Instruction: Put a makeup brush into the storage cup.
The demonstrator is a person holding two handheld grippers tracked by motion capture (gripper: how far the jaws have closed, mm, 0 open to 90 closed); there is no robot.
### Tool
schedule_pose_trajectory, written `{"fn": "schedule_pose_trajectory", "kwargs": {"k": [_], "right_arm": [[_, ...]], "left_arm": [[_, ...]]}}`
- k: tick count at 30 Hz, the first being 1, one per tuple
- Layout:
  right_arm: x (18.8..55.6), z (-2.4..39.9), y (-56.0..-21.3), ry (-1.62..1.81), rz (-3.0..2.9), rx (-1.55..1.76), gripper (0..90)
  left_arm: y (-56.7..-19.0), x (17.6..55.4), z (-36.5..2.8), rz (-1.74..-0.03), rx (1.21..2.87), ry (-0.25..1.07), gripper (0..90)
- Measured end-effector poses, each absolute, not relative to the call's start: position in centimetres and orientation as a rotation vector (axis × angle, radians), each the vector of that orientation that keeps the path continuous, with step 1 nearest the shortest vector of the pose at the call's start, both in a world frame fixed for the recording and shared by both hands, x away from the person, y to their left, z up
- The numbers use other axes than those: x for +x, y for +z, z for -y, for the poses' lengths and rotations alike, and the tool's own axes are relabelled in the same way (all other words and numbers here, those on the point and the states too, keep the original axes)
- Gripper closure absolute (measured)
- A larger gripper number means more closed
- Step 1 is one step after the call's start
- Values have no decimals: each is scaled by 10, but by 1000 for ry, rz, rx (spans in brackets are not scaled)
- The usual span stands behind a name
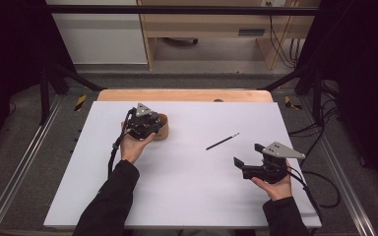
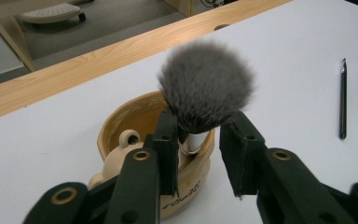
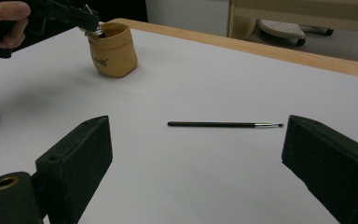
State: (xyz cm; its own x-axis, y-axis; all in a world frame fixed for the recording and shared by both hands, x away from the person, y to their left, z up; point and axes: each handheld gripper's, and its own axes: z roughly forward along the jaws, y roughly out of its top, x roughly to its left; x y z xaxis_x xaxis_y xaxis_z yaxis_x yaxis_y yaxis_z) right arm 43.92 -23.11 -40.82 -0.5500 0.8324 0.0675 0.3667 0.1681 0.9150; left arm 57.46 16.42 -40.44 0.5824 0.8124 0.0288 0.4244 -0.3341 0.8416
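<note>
A fluffy grey make-up brush (image 2: 205, 91) stands head up in a tan ceramic cup (image 2: 121, 121) at the board's far left. My left gripper (image 2: 198, 135) straddles its silver ferrule: one pad touches it and the other stands a little apart, so the jaws are open. From above, the left gripper (image 1: 152, 125) hangs over the cup (image 1: 164, 129). A thin black brush (image 1: 222, 141) lies flat mid-board. My right gripper (image 3: 198, 135) rests wide open near the front right, with the thin brush (image 3: 219, 124) lying crosswise just beyond its jaws.
The white board (image 1: 187, 196) covers a wooden table whose far edge (image 1: 187, 95) shows. The cup (image 3: 113, 51) carries dark lettering on its side. A metal frame and cables (image 1: 320, 187) flank the right. A wheeled stool base (image 3: 282, 30) sits on the floor beyond.
</note>
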Motion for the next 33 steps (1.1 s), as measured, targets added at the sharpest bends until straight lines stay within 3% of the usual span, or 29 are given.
{"fn": "schedule_pose_trajectory", "kwargs": {"k": [11, 33], "right_arm": [[438, 232, -407, 1360, -1993, 1133, 89], [437, 233, -405, 1361, -1985, 1129, 88]], "left_arm": [[-399, 555, -173, -962, 1932, 603, 553], [-400, 509, -197, -938, 1904, 581, 475]]}}
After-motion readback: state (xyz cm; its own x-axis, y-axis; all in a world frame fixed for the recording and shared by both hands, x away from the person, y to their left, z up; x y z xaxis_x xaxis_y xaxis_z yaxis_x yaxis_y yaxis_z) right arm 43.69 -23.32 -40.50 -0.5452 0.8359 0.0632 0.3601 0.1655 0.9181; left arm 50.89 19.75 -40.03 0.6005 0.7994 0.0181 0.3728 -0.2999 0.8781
